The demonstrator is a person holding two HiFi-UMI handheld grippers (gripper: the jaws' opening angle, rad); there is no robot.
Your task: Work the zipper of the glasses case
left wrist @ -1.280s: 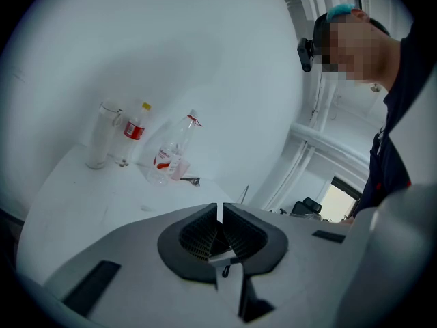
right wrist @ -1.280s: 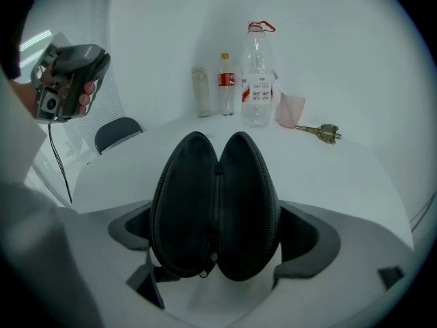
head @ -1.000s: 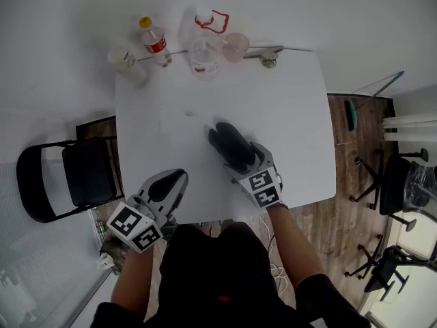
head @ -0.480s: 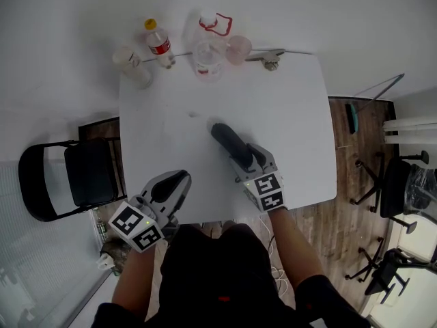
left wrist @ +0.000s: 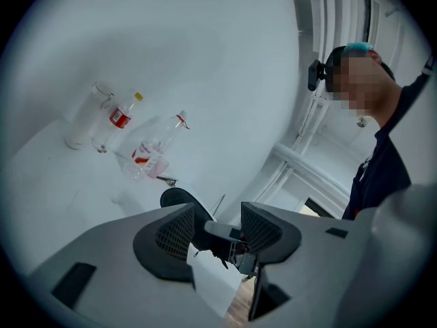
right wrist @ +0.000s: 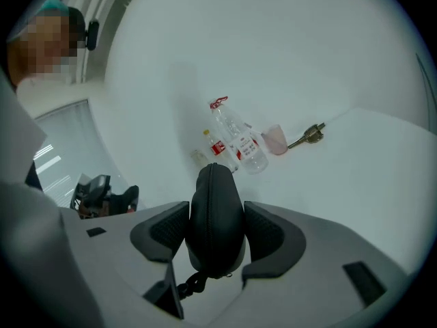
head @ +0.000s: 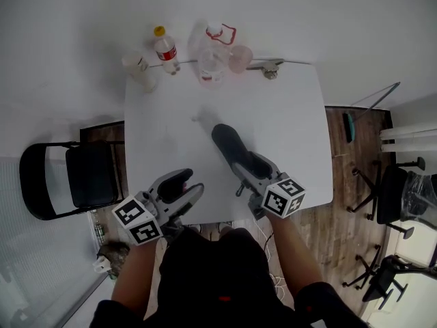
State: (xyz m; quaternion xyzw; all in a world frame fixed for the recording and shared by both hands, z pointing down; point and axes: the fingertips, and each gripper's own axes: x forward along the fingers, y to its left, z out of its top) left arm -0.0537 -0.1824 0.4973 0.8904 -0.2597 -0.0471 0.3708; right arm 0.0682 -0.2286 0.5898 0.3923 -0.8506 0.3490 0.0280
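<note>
right tongs [right wrist: 216, 236]: just closed, gripping case [head: 227, 142] end | left tongs [left wrist: 217, 234]: just opened halfway, empty | risk: case twists or slips when zipper [right wrist: 209, 197] gets tugged

The left claw [left wrist: 217, 232] fills the lower frame. Its 2 jaws have just been opening, and the ribbed dark pads [left wrist: 172, 234] face each other across a gap with nothing pressed between them. Beyond the gap shows the rounded end of the black glasses case [left wrist: 179, 197]. The white table [left wrist: 54, 183] carries a clear tumbler [left wrist: 85, 118], a red-labelled bottle [left wrist: 119, 118], a larger clear bottle [left wrist: 162, 137] and a pink cup [left wrist: 156, 164]. A person [left wrist: 382, 169] in a dark top is at the right.
</note>
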